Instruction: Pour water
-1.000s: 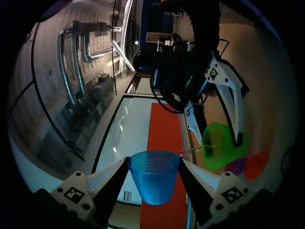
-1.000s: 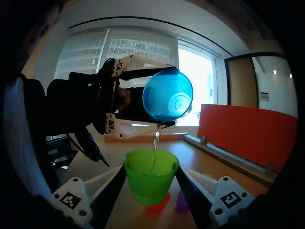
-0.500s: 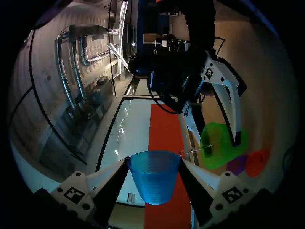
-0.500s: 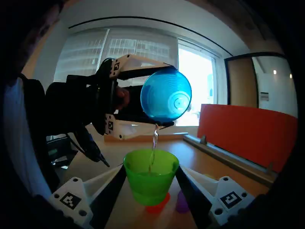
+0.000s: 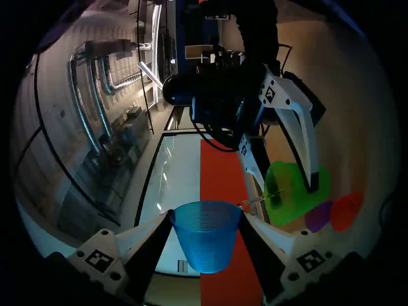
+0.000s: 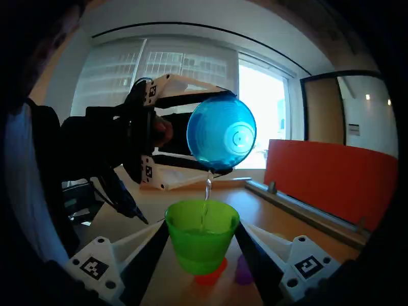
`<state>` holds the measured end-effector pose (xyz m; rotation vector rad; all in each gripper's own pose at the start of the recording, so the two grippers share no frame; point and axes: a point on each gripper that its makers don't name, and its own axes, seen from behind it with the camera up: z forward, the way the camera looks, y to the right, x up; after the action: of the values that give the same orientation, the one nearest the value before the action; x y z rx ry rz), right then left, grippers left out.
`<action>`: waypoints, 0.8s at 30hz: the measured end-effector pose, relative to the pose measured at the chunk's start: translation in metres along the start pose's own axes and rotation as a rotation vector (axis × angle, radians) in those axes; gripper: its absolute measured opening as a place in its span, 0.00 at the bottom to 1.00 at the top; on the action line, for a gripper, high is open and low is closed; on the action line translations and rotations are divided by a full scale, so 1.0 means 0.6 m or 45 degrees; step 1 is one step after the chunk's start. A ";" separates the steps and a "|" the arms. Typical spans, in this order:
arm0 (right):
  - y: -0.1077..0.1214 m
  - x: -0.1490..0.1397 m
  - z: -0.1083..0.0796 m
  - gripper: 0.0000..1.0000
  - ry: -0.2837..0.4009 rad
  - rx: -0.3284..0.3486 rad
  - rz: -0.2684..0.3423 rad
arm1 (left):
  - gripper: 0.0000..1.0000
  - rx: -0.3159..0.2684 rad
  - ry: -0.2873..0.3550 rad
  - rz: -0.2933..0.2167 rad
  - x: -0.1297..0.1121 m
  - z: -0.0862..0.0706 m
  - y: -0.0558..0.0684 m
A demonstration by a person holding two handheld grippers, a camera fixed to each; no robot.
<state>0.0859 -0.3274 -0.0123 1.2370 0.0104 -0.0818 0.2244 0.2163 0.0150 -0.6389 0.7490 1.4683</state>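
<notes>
Pouring | blue cup (image 6: 221, 133) in left gripper (image 5: 205, 220) | above green cup (image 6: 202, 239)

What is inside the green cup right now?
A thin stream of water falls from the tilted blue cup into the green cup, and some water seems to lie in it. The bottom of the cup is hidden by its own wall.

blue cup (image 6: 221, 133), green cup (image 6: 202, 239) — both translucent | panel (image 6: 331, 173): orange | tags (image 6: 93, 266): black-white squares
</notes>
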 end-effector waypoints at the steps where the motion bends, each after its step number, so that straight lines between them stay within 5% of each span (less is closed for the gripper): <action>1: 0.000 0.000 0.000 0.91 0.000 0.000 0.000 | 0.89 -0.001 0.000 0.004 0.001 0.000 0.001; 17: 0.002 -0.002 -0.001 0.91 0.002 -0.005 0.002 | 0.89 0.004 0.000 0.020 0.004 0.003 0.003; 24: 0.002 -0.002 -0.002 0.91 0.003 -0.008 0.001 | 0.89 0.017 -0.012 -0.072 -0.003 -0.001 0.003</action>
<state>0.0847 -0.3257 -0.0116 1.2304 0.0120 -0.0797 0.2228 0.2149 0.0161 -0.6376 0.7274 1.4128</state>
